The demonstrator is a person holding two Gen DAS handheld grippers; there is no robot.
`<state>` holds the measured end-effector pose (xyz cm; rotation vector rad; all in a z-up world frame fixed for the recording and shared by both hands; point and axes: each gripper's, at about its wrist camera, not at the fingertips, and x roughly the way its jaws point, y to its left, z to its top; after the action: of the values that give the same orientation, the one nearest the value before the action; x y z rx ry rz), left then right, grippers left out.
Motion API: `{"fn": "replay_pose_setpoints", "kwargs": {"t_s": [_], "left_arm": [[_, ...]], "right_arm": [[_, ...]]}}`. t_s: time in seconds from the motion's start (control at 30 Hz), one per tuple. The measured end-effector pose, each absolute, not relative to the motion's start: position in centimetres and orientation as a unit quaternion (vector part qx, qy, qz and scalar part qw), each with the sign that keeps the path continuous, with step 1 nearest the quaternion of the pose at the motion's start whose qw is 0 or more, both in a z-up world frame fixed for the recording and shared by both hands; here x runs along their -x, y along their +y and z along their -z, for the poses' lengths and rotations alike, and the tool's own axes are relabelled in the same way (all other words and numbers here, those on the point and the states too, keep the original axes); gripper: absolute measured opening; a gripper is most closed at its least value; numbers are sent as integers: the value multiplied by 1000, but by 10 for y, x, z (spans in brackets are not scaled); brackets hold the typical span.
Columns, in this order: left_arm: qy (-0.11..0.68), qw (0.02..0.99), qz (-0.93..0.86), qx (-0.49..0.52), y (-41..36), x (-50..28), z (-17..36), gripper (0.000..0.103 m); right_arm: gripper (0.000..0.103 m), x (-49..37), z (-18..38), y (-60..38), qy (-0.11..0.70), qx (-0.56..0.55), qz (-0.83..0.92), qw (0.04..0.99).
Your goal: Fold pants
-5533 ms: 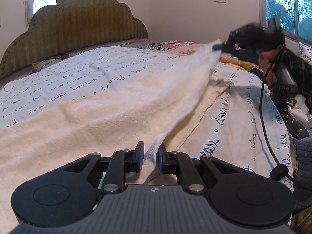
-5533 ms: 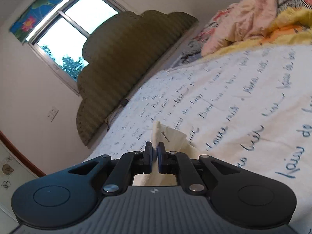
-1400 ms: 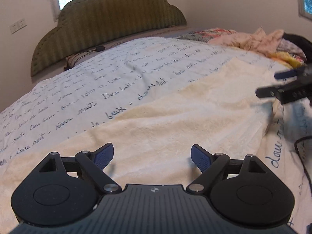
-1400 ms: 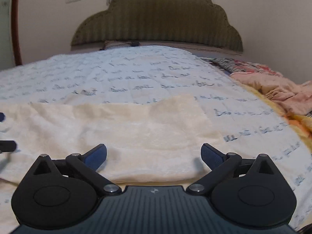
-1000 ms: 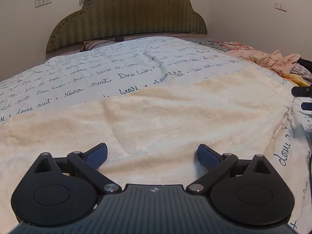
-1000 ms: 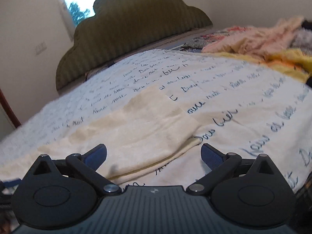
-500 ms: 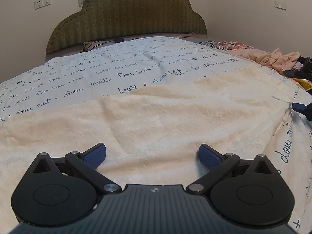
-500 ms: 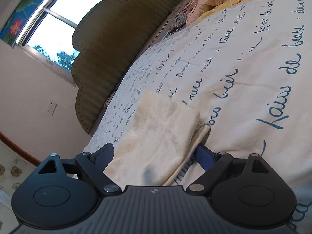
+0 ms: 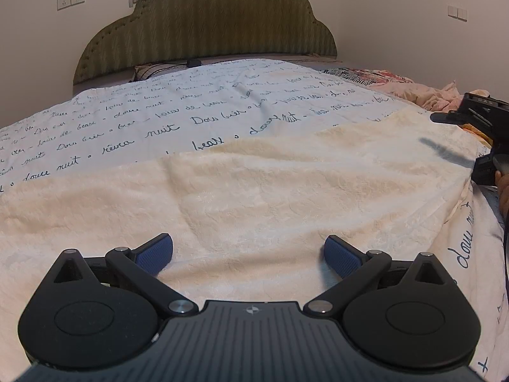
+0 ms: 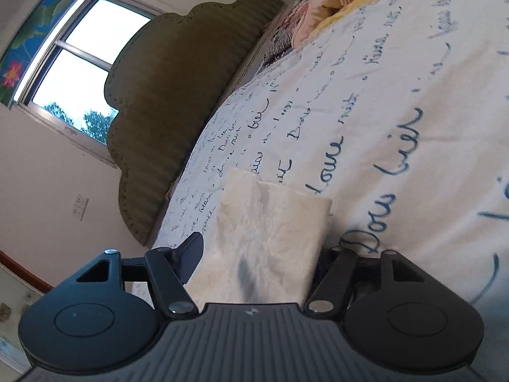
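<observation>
Both wrist cameras sit low behind their grippers, facing the headboard (image 9: 206, 28) across the pants (image 9: 254, 191), the right view rolled sideways.

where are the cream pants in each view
Left wrist view: the cream pants spread across the middle, from the left edge to the right gripper at far right.
Right wrist view: one end of the pants lies at lower centre between the closing jaws.
Shared landmark: the green scalloped headboard, at left in the right wrist view.
</observation>
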<state>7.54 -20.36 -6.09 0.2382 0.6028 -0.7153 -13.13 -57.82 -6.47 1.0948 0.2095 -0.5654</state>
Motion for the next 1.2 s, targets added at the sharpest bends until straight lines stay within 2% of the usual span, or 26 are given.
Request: {"fn": "replay_pose_setpoints", "kwargs": {"t_s": [0.03, 0.07, 0.13, 0.17, 0.27, 0.37, 0.5, 0.63, 0.77, 0.9, 1.07, 1.13, 1.17, 1.2], "left_arm": [[290, 886, 344, -114, -203, -75, 61, 103], [290, 886, 344, -114, -203, -75, 61, 103], [290, 886, 345, -112, -203, -75, 61, 103], [290, 886, 345, -111, -203, -75, 61, 103], [291, 884, 349, -106, -201, -77, 60, 103], [300, 880, 363, -67, -192, -83, 55, 100], [338, 849, 397, 82, -169, -104, 38, 99], [387, 766, 455, 238, -159, -130, 25, 100], [401, 681, 507, 345, -160, -144, 16, 103], [418, 629, 520, 398, -165, -150, 24, 103], [455, 631, 472, 415, -167, -159, 50, 103], [482, 638, 435, 413, -168, -165, 61, 98], [490, 636, 426, 417, -167, -168, 67, 88], [498, 632, 419, 420, -166, -171, 72, 70]], "right_arm": [[63, 124, 64, -579, 108, -495, 270, 819], [44, 118, 63, -580, 120, -482, 277, 823], [19, 112, 66, -581, 137, -475, 280, 823], [17, 114, 69, -581, 130, -484, 271, 821], [15, 121, 62, -573, 119, -466, 267, 835], [15, 116, 38, -552, 131, -389, 267, 872], [14, 97, -3, -506, 151, -249, 252, 923], [14, 74, -30, -448, 166, -108, 219, 955], [14, 58, -37, -388, 178, -3, 171, 969], [14, 45, -31, -328, 190, 98, 117, 970], [15, 41, -11, -279, 198, 196, 80, 957], [15, 42, -2, -265, 199, 238, 67, 948], [16, 42, 4, -260, 202, 258, 67, 942], [17, 41, 8, -258, 208, 273, 68, 937]]}}
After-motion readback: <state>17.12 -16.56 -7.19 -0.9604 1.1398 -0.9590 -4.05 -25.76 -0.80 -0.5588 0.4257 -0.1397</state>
